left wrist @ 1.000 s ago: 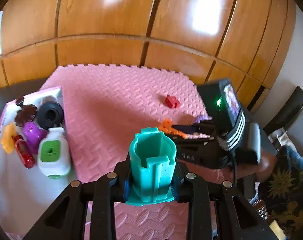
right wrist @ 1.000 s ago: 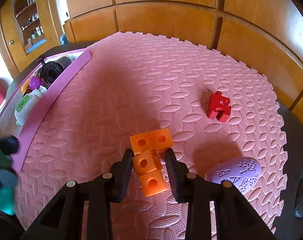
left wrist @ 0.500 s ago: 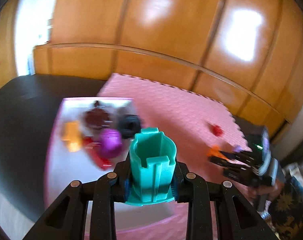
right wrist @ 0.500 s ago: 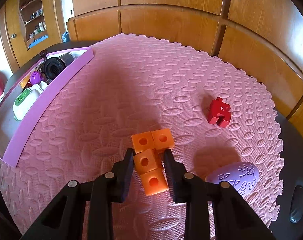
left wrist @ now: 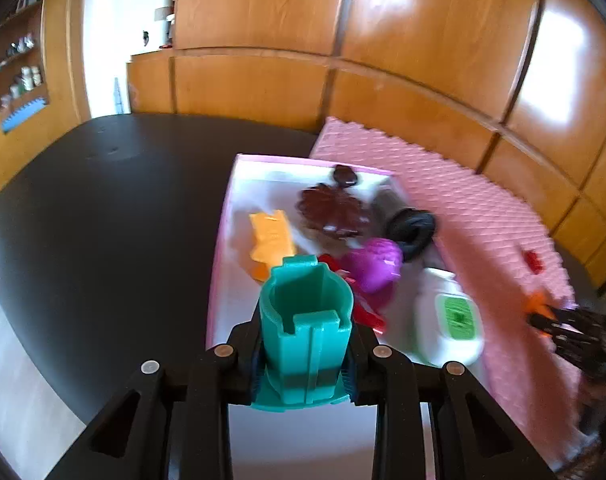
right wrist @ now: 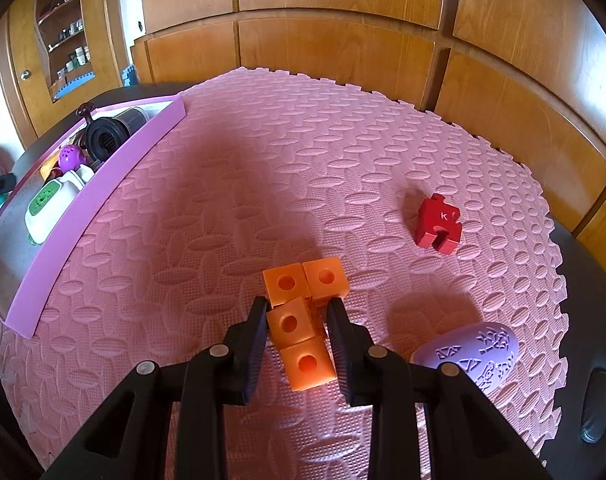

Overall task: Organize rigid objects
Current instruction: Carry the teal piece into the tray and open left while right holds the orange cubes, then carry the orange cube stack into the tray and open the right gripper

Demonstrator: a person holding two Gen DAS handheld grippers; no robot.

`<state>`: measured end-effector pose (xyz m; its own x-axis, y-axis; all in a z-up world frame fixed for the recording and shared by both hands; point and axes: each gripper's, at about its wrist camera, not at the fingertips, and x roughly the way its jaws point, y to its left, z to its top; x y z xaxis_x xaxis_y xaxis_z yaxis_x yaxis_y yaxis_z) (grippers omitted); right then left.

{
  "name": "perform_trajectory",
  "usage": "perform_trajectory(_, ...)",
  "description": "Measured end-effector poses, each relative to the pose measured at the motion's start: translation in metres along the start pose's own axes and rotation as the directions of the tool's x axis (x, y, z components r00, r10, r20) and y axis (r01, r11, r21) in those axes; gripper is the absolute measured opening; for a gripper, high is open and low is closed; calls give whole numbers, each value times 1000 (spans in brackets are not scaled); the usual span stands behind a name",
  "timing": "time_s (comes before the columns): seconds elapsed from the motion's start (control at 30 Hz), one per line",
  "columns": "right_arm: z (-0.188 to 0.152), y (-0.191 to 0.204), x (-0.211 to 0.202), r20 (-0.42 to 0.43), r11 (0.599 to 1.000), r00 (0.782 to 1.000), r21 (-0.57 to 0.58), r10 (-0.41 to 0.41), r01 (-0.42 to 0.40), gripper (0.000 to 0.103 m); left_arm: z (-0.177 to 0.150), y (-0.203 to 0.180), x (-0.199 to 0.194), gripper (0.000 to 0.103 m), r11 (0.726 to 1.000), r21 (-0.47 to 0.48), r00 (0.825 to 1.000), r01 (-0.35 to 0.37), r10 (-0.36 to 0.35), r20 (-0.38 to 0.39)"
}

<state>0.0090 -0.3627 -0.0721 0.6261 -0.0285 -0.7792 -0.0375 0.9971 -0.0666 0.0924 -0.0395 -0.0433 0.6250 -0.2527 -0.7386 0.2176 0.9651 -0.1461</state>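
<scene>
My left gripper [left wrist: 307, 320] is shut on a teal cup-shaped piece [left wrist: 305, 300], held upright above the near end of the pink-rimmed white tray [left wrist: 223, 248]. On the pink foam mat [right wrist: 263, 160], my right gripper [right wrist: 297, 308] is shut on an orange piece made of several linked cubes [right wrist: 289, 322], its pads on either side of one cube. A red puzzle block [right wrist: 439, 224] lies further right on the mat. Beside the right finger rests a lilac patterned egg [right wrist: 475, 356].
The tray holds an orange piece [left wrist: 271, 236], a brown leaf-like thing [left wrist: 331, 210], a black cylinder [left wrist: 411, 224], a purple toy [left wrist: 373, 264], a red item [left wrist: 367, 312] and a white container with a green lid [left wrist: 451, 316]. Dark tabletop [left wrist: 103, 220] lies left of the tray; wooden panels stand behind.
The left gripper swung left with the teal piece, from over the mat to over the tray. The right gripper's fingers closed slightly onto the orange cubes without moving off.
</scene>
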Motion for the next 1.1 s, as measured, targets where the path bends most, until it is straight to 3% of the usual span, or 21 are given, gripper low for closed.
perform_trajectory(0.1, 0, 0, 0, 1, 1000, 1000, 3, 1, -1, 29, 4, 6, 11, 44, 1000, -17, 1000, -5, 5, 1)
perform_trajectory(0.3, 0, 0, 0, 3, 1000, 1000, 6, 0, 0, 29, -2, 8, 11, 45, 999, -18, 999, -29, 29, 15)
perform_trajectory(0.4, 0, 0, 0, 4, 1000, 1000, 5, -3, 3, 29, -6, 9, 6, 55, 999, -33, 999, -39, 40, 23)
perform_trajectory(0.8, 0, 3, -1, 6, 999, 999, 34, -39, 39, 29, -8, -5, -47, 57, 995, -11, 985, -96, 96, 141)
perform_trajectory(1.1, -2, 8, -1, 4, 987, 995, 123, -101, 100, 27, -14, -6, -62, 58, 996, -16, 985, -83, 85, 152)
